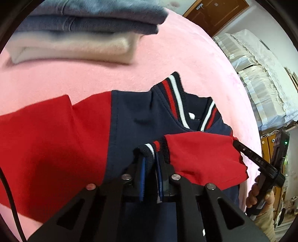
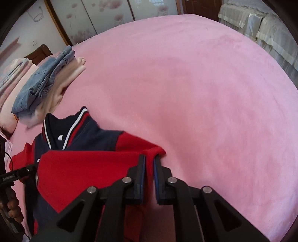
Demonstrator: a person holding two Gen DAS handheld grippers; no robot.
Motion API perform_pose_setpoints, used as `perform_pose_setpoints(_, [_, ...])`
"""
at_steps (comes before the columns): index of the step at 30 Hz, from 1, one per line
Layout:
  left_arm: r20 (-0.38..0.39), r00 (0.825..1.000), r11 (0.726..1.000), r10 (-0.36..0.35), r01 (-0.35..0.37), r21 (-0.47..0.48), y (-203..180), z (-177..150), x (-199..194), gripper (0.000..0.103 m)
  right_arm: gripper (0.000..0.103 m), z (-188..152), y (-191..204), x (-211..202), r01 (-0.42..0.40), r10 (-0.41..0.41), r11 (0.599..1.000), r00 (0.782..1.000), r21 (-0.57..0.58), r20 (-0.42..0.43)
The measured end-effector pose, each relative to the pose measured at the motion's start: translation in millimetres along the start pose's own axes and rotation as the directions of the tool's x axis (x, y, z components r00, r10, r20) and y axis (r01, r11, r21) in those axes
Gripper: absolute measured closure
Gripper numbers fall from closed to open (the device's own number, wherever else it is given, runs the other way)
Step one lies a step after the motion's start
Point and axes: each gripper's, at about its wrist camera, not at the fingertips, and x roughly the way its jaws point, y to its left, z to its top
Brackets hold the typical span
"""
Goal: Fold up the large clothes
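A navy jacket [image 1: 134, 115] with red sleeves and a striped collar [image 1: 175, 96] lies on the pink bed. My left gripper [image 1: 150, 158] is shut on the striped cuff [image 1: 150, 147] of the right red sleeve [image 1: 203, 154], which is folded across the chest. My right gripper [image 2: 149, 160] is shut on the fold of that red sleeve [image 2: 89, 167] at the jacket's [image 2: 104, 137] right edge. The right gripper also shows at the right in the left wrist view [image 1: 235, 142]. The left gripper's body shows at the left edge of the right wrist view.
A stack of folded clothes [image 1: 74, 33], denim on top of cream, sits at the head of the pink bedspread [image 2: 204, 93]; it also shows in the right wrist view [image 2: 42, 87]. Covered furniture [image 1: 260, 74] stands beside the bed. A wardrobe [image 2: 111, 13] is beyond.
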Motion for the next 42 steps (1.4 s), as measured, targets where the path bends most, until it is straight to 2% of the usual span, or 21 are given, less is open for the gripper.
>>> perform_pose_setpoints(3, [0.028,0.997,0.997,0.067,-0.068,0.031,-11,-3,-13,0.084,0.080,-9,-14,-27,-0.025,0.022,0.997,0.999,0.071,0.044])
perform_pose_setpoints(5, [0.067,0.994,0.994,0.087,-0.091,0.053,-21,-9,-27,0.084,0.080,-19,-16,-49,-0.026,0.021,0.997,0.996,0.069,0.085])
perform_pose_setpoints(8, [0.098,0.994,0.994,0.054,-0.063,0.087,-39,-22,-42,0.083,0.080,-44,-4,-81,-0.034,0.035,0.999,0.990,-0.006,0.134])
perform_pose_setpoints(11, [0.079,0.997,0.995,0.019,-0.027,0.099,-49,-33,-42,0.083,0.080,-66,7,-96,-0.044,0.056,0.995,0.988,-0.085,0.142])
perform_pose_setpoints(14, [0.044,0.999,0.994,0.033,-0.037,0.103,-55,-39,-29,0.083,0.080,-73,20,-89,-0.025,0.041,0.991,0.992,-0.135,0.122])
perform_pose_setpoints(20, [0.014,0.999,0.996,0.031,-0.032,0.080,-51,-48,-21,0.083,0.080,-73,24,-73,-0.049,0.057,0.993,0.996,-0.107,0.069])
perform_pose_setpoints(21, [0.012,0.999,0.996,0.030,-0.031,0.079,-50,-48,-19,0.083,0.084,-74,29,-69,-0.038,0.046,0.993,0.997,-0.112,0.069])
perform_pose_setpoints(23, [0.006,1.000,0.997,0.030,-0.030,0.075,-49,-47,-17,0.083,0.098,-75,32,-66,-0.009,0.018,0.992,0.997,-0.126,0.073])
perform_pose_setpoints(29, [-0.005,1.000,0.998,0.026,-0.025,0.064,-49,-47,-10,0.083,0.098,-88,39,-80,0.015,0.004,0.989,0.992,-0.146,0.129])
perform_pose_setpoints(36, [-0.016,0.999,0.996,0.038,-0.036,0.085,-48,-48,-14,0.082,0.101,-114,15,-56,0.008,-0.007,0.999,1.000,-0.042,0.016])
perform_pose_setpoints(39, [-0.030,0.999,0.995,0.041,-0.038,0.095,-51,-48,-18,0.082,0.101,-115,11,-66,-0.004,0.005,1.000,1.000,-0.021,0.013])
perform_pose_setpoints(42, [-0.020,0.999,0.993,0.035,-0.033,0.111,-56,-50,-27,0.081,0.101,-107,14,-83,-0.025,0.026,1.000,0.998,-0.009,0.049])
